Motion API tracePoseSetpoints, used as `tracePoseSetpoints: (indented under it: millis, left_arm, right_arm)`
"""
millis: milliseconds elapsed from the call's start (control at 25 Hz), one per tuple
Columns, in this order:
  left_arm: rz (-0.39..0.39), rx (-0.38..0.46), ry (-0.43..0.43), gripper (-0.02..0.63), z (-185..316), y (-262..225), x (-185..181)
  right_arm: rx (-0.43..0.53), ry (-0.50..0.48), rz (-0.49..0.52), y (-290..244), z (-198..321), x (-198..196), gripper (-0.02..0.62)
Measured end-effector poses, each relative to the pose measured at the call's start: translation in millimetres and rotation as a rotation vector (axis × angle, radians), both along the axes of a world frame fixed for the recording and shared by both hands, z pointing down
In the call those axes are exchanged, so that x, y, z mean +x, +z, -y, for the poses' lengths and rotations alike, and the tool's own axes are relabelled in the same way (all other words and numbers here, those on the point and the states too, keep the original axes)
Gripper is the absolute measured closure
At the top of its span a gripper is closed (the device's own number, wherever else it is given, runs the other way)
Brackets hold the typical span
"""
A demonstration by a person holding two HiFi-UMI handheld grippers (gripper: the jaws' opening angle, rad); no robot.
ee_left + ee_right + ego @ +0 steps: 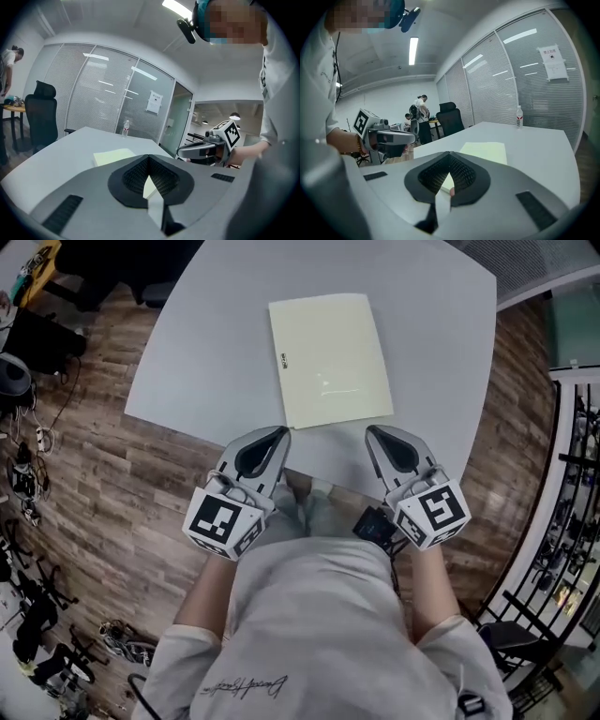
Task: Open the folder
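Folder [330, 360] spine txt too small

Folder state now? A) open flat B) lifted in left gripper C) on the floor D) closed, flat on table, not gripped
D: the folder lies closed on the table; the left gripper and right gripper are shut and empty by its near edge.

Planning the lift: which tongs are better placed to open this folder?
Right, probably: right tongs sit by the near right corner of the folder; the label on its left edge suggests the spine there.
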State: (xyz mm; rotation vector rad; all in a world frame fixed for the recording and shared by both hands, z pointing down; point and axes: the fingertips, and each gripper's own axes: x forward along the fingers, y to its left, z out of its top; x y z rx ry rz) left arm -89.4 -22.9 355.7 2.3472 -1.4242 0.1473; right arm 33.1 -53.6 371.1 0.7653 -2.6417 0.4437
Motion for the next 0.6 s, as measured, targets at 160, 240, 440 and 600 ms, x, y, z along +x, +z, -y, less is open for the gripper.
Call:
tracePoseSetpoints:
  millis: [160,240,440,600]
  left_arm:
    - [-0.009,-0.012,0.002,0.598,2.5,9.6,-0.7]
    - [-0.008,-0.023,-0.007,0.598,2.5,13.7,-3.9]
    - [-0.018,-0.055,-0.023,0.598,1.9,26.5,-9.2]
    - [-0.016,-0.078,-0.025,0.598,0.0,36.9,-9.6]
  right_arm:
    - [-0.003,-0.006,-0.024,12.6,3.2,-1.3,0.574]
    - [-0.002,-0.013,-0.037,16.3,4.1,-3.7,0.573]
    - [-0.006,-0.049,-0.074,26.2,6.3,-9.9,0.574]
    - [-0.006,-0.064,-0.101,35.9,6.7,-9.8,0.574]
